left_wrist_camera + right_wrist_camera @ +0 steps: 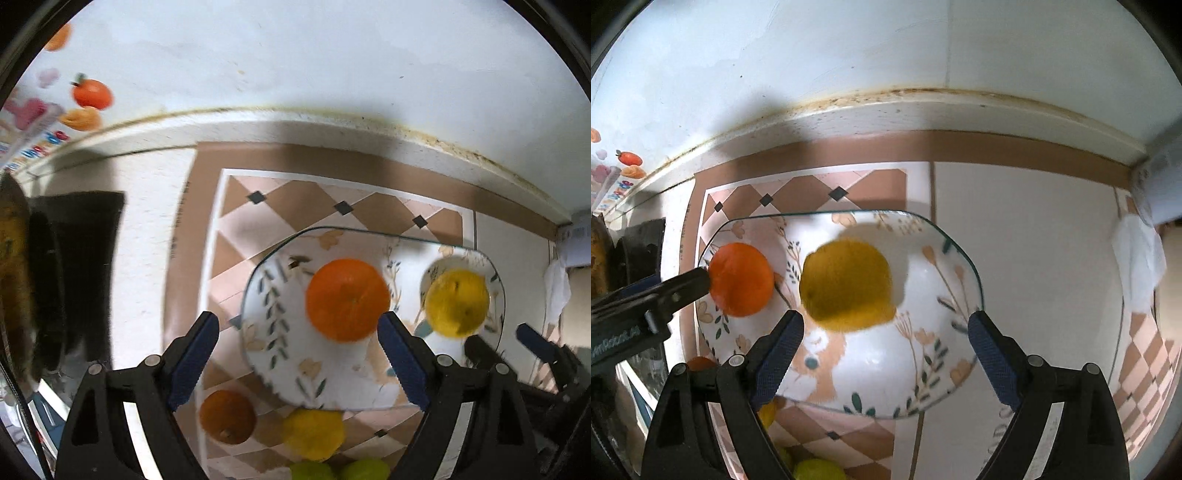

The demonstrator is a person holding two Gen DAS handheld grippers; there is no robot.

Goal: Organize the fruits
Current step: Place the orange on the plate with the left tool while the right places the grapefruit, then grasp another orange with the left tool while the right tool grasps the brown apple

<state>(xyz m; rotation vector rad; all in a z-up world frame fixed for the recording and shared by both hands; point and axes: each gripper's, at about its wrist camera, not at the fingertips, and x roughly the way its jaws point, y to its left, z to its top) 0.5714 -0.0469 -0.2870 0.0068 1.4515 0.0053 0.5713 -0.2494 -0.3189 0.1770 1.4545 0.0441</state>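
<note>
A floral glass plate (325,384) lies on the patterned counter mat. An orange (347,299) and a yellow lemon (456,302) rest on it. My left gripper (299,356) hangs open above the orange, pads clear of it. My right gripper (888,352) hangs open above the lemon (847,284), nothing between its pads. In the right wrist view the orange (740,278) sits at the left part of the plate (871,362). Off the plate's near side lie another orange (227,417), a yellow fruit (314,434) and two green fruits (312,470).
A black object (85,258) stands at the left on the counter. Fruit stickers (92,94) mark the white wall behind a stained ledge (332,122). A white crumpled cloth (1137,258) lies at the far right. The checked mat (258,192) runs under the plate.
</note>
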